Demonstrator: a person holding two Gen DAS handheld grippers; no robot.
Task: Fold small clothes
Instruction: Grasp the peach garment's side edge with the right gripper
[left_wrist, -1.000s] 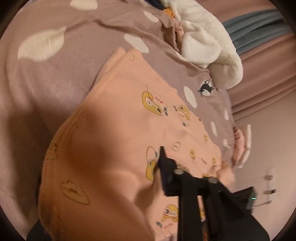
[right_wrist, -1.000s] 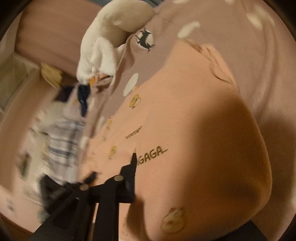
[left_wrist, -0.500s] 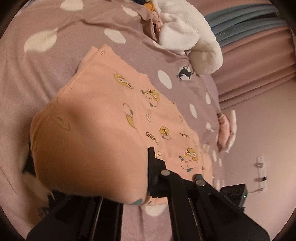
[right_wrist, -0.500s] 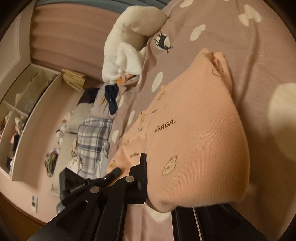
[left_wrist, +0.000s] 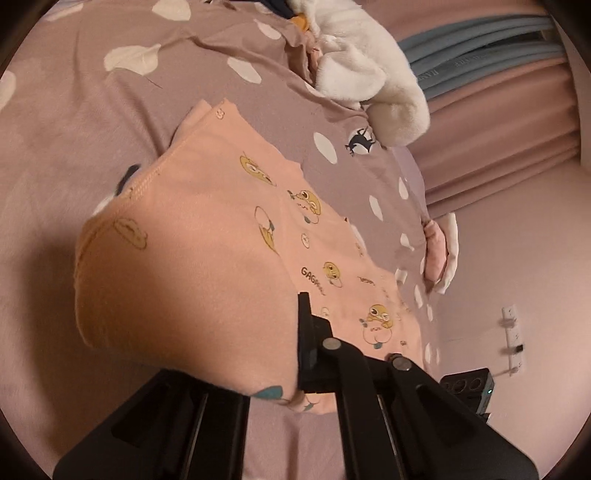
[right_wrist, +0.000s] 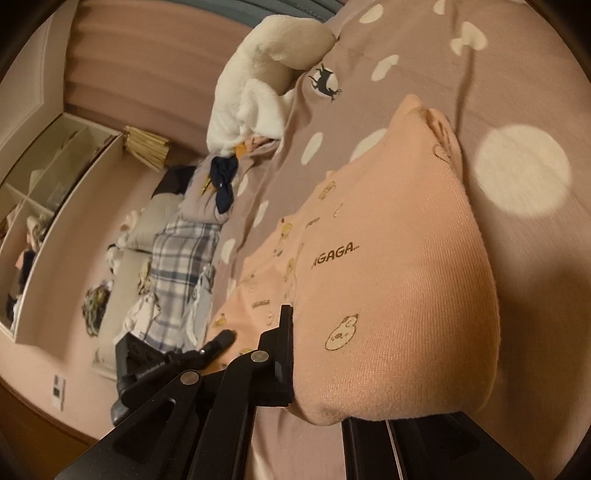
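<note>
In the left wrist view, the left hand-held gripper (left_wrist: 295, 350) is clamped on the near edge of the peach garment (left_wrist: 207, 258); only its right finger (left_wrist: 304, 343) shows, the other being hidden under the draped cloth. The garment, printed with yellow cartoon figures and lettering, bulges up at this pinched end and hides the bed beneath it, while its far end lies flat on the mauve bedspread (left_wrist: 92, 122) with white spots. Beyond the garment's far end sits a white plush blanket (left_wrist: 369, 74), partly cut off at the top edge. A small dark shape peeks out at the garment's left edge; what it is cannot be made out.

In the right wrist view, the right hand-held gripper (right_wrist: 291, 354) is likewise closed on the garment (right_wrist: 388, 277), with one finger (right_wrist: 282, 350) visible and the other buried behind the raised fold. To the left of the garment lie a plaid cloth (right_wrist: 177, 258) and a dark navy item (right_wrist: 223, 181), and further left a white shelf unit (right_wrist: 44, 206) whose contents are too small to tell.

Compared with a second earlier, both grippers have gone from slightly parted to shut on the fabric, and the pinched edge has been lifted and carried over the garment, so the fold now rises higher off the bedspread.
</note>
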